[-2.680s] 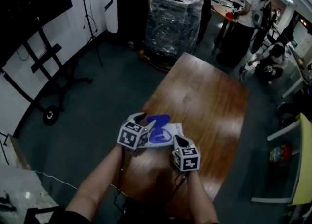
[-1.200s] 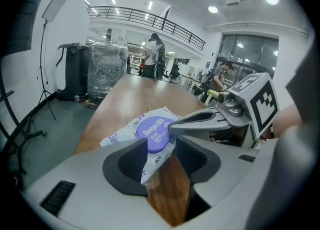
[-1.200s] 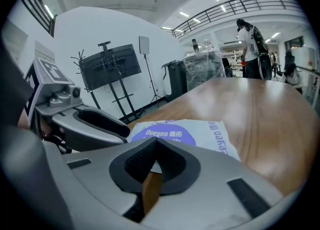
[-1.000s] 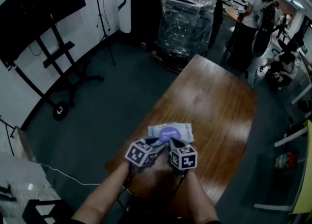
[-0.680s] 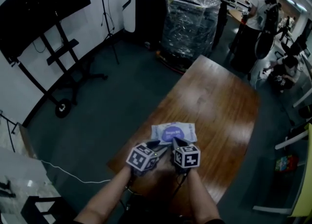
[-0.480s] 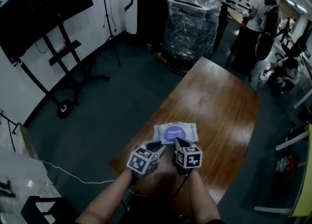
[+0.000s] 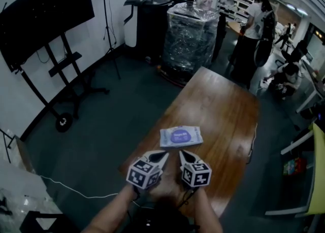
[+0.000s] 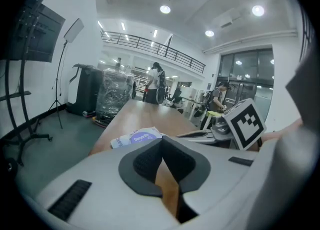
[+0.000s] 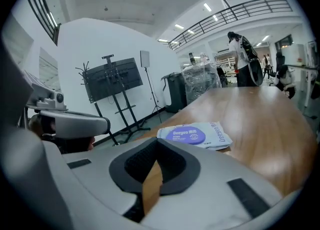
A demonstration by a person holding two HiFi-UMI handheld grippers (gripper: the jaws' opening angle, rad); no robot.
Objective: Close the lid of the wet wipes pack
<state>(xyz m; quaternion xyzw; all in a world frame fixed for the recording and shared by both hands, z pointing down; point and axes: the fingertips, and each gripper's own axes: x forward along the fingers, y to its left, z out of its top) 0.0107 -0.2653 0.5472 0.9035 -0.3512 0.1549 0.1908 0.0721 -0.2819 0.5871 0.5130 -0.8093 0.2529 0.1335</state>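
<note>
The wet wipes pack [image 7: 181,136] lies flat on the wooden table [image 7: 223,110], white with a purple oval lid that lies down flush on top. It also shows ahead in the left gripper view as the pack [image 8: 135,137] and in the right gripper view as the pack [image 9: 195,135]. My left gripper [image 7: 161,154] and right gripper [image 7: 182,153] hover side by side just short of the pack, near the table's front edge, touching nothing. Both are shut with nothing between the pads, the tips meeting on the left gripper [image 8: 162,144] and the right gripper [image 9: 157,146].
A plastic-wrapped pallet [image 7: 190,29] stands past the table's far end, next to a black bin [image 7: 147,16]. A screen on a wheeled stand [image 7: 48,49] is at the left. People [image 7: 254,24] stand and sit at the far right, and a yellow chair [image 7: 317,171] is at the right edge.
The purple lid, upright earliest, now lies flat. Both grippers have drawn back from the pack toward the near edge and lifted.
</note>
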